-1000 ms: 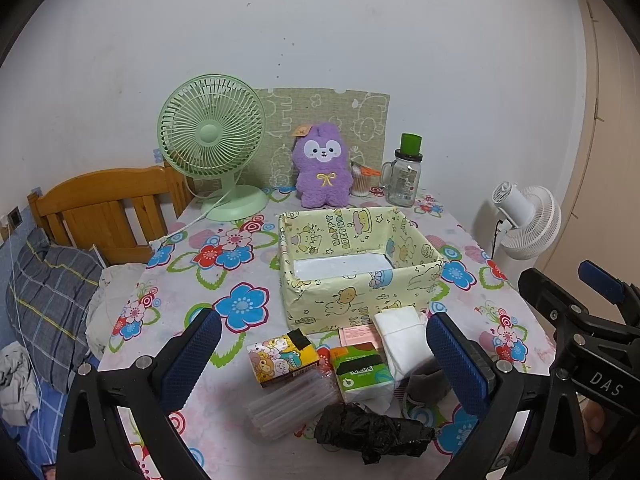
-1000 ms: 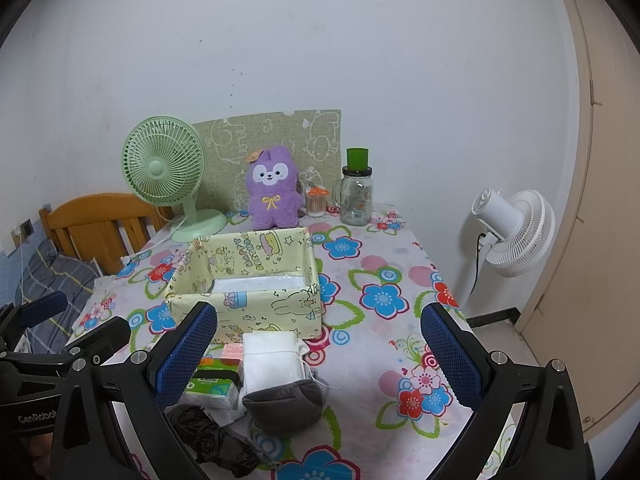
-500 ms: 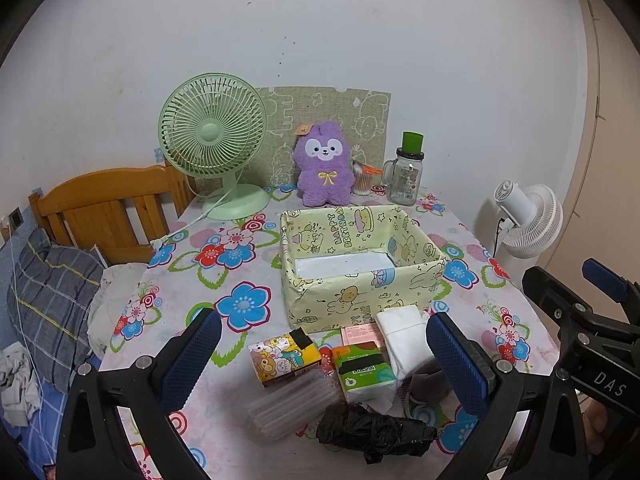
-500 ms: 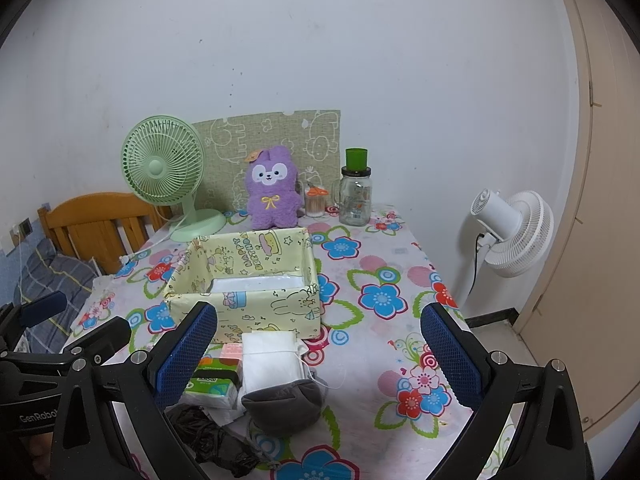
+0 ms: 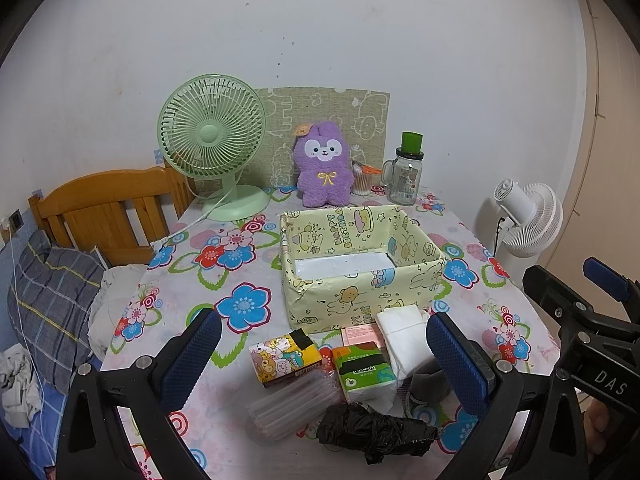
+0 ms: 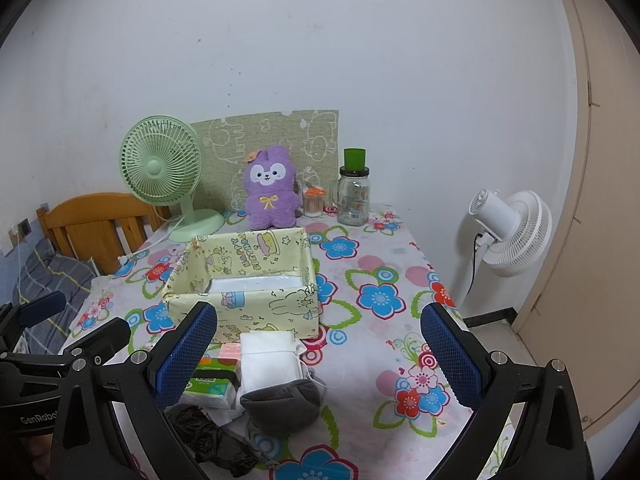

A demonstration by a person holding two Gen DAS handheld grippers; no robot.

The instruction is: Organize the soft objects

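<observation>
Left gripper [image 5: 320, 356] fingers wide, empty, above the pile at the tabletop's [image 5: 256, 276] near edge. Left to right — cartoon tissue pack [image 5: 285, 356], green tissue pack [image 5: 362, 366], white folded cloth [image 5: 404, 334], grey pouch [image 6: 282, 402]. Yellow box [image 5: 360, 264] just behind, nearly empty. Right gripper [image 6: 320, 354] fingers wide, empty. Judgement — take one item squarely, lift clear, drop in box.

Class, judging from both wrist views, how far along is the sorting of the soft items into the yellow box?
Done: nothing visibly; the yellow box shows only a white base. In hand: nothing; the left gripper and right gripper are both open above the pile. Left: the cartoon tissue pack, green tissue pack, white pouch, grey pouch and black bag lie in front of the box.
</observation>
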